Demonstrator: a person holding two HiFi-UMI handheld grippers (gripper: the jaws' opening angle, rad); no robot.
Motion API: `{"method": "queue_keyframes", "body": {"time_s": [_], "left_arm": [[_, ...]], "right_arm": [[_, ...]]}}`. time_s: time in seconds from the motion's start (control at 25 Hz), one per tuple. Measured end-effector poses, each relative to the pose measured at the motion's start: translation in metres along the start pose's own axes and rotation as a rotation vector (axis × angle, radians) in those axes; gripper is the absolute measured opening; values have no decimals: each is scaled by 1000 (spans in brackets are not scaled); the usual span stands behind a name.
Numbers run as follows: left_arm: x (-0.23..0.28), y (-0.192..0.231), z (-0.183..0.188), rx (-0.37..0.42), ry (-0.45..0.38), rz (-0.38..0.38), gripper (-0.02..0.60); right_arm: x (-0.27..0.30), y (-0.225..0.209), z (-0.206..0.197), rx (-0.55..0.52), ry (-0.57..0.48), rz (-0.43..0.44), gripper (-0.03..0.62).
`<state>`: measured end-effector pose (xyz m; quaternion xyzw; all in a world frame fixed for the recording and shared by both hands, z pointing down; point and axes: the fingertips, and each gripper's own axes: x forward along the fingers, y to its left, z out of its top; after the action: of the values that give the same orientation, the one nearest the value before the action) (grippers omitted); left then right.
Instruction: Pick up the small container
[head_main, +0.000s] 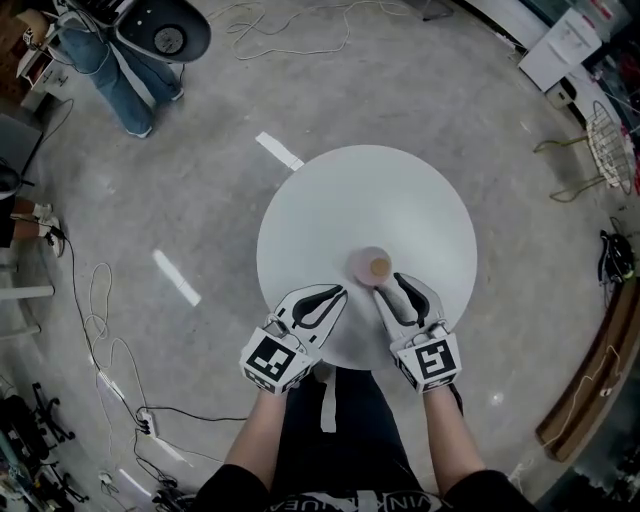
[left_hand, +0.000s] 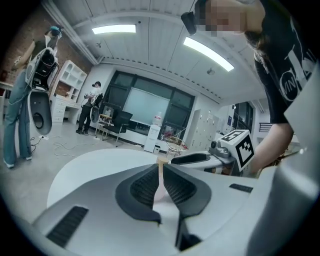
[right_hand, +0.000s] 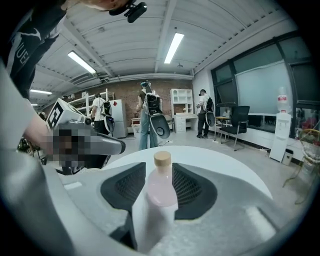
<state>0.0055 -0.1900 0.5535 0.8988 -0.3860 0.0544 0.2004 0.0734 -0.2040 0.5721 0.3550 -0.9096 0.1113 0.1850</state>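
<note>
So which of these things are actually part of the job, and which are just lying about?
Job: small container, pink with a tan cap; right gripper, open, facing it; left gripper, shut; round table it stands on.
Lying about: floor cables; wire chair; office chair; people standing.

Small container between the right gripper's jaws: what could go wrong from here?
The small container is tall, narrow and free-standing on the round table; an off-centre close by the open right gripper could tip it. The left gripper, shut, sits close beside it and might knock it.
</note>
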Motion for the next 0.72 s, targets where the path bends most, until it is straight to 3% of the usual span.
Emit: {"method": "queue_keyframes", "body": {"time_s": [0.28, 0.72], "left_arm": [[8, 0, -10, 36, 24, 6, 29], [0, 12, -19, 28, 32, 37, 28]], "right_arm": [[19, 2, 3, -45, -27, 32, 167], [42, 13, 11, -68, -97, 53, 167]]}}
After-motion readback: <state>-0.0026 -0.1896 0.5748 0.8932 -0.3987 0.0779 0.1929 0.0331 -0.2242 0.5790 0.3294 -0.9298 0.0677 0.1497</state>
